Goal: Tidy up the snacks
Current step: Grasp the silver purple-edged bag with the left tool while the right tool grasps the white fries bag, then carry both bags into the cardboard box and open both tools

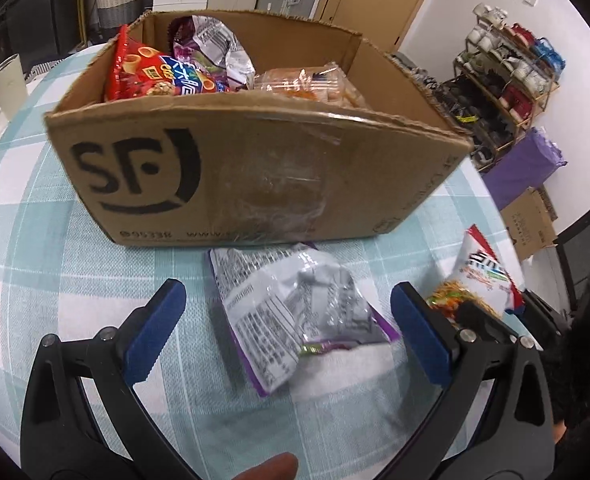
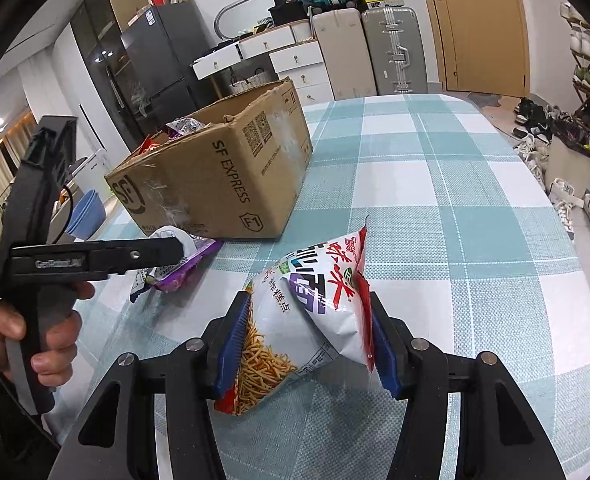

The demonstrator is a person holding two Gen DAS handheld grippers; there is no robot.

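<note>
Between my right gripper's [image 2: 307, 340] blue pads the white noodle snack bag [image 2: 315, 316] is pinched by its puffy sides, lifted near the cardboard box [image 2: 215, 176]; it could squirt out, since the slick film bulges under pressure. My left gripper [image 1: 287, 340] hangs spread around the silver-purple packet [image 1: 295, 312] lying on the table [image 1: 75, 280], seemingly not touching it. The box already looks crowded with a red bag [image 1: 143, 72] and others, and its near wall stands in the way.

Bright, even indoor light — strong fisheye bending, dark corners, slight blur
</note>
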